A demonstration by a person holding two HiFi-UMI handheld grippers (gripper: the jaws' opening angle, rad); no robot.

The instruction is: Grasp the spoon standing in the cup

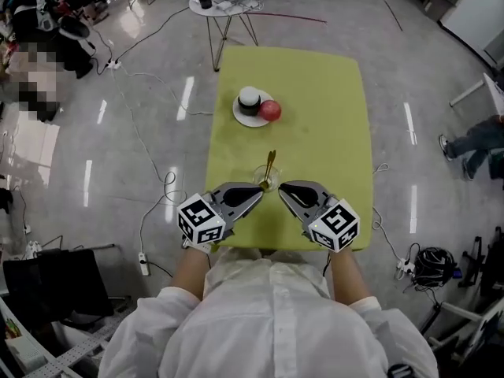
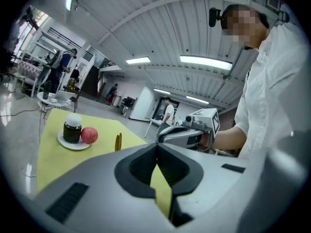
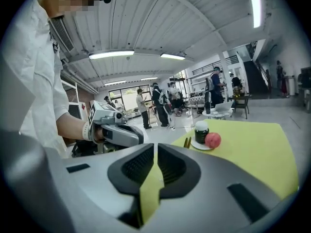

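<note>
A gold spoon (image 1: 270,164) stands in a small clear cup (image 1: 265,183) near the front middle of the yellow-green table (image 1: 331,116). My left gripper (image 1: 259,193) is just left of the cup and my right gripper (image 1: 281,189) just right of it, tips pointing at each other. Both are shut with nothing between the jaws. In the left gripper view the left gripper (image 2: 156,144) points past the spoon's handle (image 2: 117,142), with the right gripper (image 2: 167,135) opposite. In the right gripper view the right gripper (image 3: 155,144) faces the left gripper (image 3: 138,139), and the spoon (image 3: 187,142) shows beyond. The cup is hidden in both gripper views.
Farther back on the table, a white plate (image 1: 246,120) carries a dark jar with a white lid (image 1: 249,99) and a red ball (image 1: 271,110). A small round side table (image 1: 228,0) stands past the far edge. Cables (image 1: 150,156) lie on the floor to the left.
</note>
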